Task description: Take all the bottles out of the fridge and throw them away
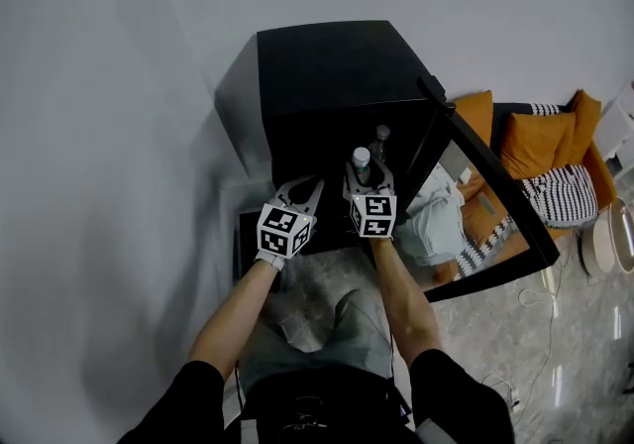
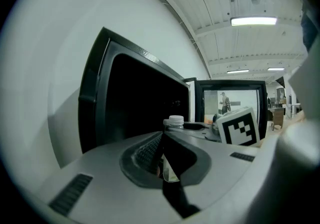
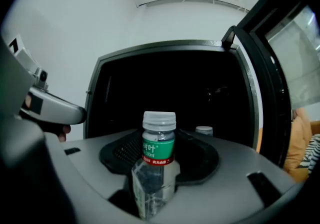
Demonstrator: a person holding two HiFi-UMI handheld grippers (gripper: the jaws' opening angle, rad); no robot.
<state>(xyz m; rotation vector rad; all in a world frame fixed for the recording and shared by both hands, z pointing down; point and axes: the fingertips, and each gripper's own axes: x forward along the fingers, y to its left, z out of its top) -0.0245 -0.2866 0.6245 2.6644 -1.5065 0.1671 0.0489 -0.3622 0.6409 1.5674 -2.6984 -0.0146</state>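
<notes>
Right gripper [image 1: 364, 172] is clamped on a green-label bottle [image 3: 158, 154], held upright just in front of the open fridge [image 1: 327, 70]. A second bottle [image 1: 381, 138] sits inside the fridge. Left gripper [image 1: 300, 192] is alongside the right one, jaws pinched together, nothing in them.

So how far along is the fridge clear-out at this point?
Done: the fridge door stands open. In hand: the right tool grips a green-labelled bottle at the opening; the left tool is empty. Left: another bottle inside, and throwing both away.
</notes>
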